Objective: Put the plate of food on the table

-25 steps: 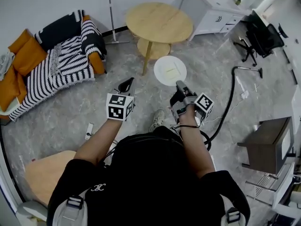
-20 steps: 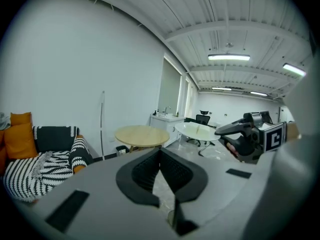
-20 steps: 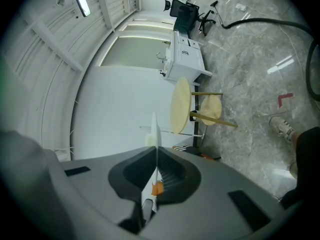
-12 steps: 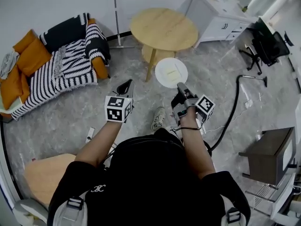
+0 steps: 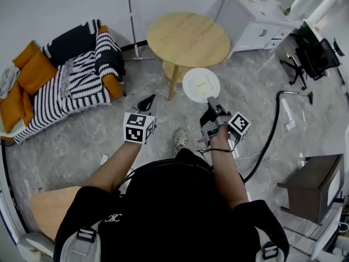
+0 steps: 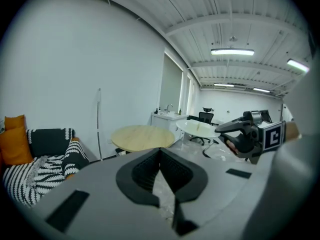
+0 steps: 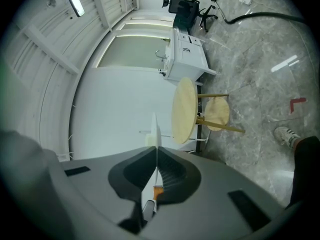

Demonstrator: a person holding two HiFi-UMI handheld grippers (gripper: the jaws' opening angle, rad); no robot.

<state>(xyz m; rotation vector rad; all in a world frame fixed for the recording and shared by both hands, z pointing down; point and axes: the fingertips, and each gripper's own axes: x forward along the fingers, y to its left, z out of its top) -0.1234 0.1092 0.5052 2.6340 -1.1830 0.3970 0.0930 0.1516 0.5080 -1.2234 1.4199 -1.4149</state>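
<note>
In the head view a white plate [image 5: 201, 85] with a pale slab of food [image 5: 203, 84] on it hangs level over the floor, just short of the round wooden table [image 5: 188, 37]. My right gripper [image 5: 210, 102] is shut on the plate's near rim. The right gripper view shows that plate [image 7: 156, 129] edge-on, pinched between the jaws of the right gripper [image 7: 157, 150], with the table [image 7: 184, 110] beyond. My left gripper [image 5: 147, 101] is held beside it, shut and empty. From the left gripper [image 6: 160, 150] I see the table [image 6: 142, 136] ahead and the plate [image 6: 200, 128] to its right.
A striped sofa [image 5: 71, 75] with orange cushions stands at the left. A thin pole [image 5: 131, 21] rises near the wall behind the table. A white cabinet [image 5: 251, 18] and an office chair [image 5: 313, 51] are at the back right. A black hose [image 5: 270, 130] lies on the floor.
The plate and my right gripper have drifted slightly to the right and nearer the table's edge. The left gripper holds its place beside them; both stay shut.
</note>
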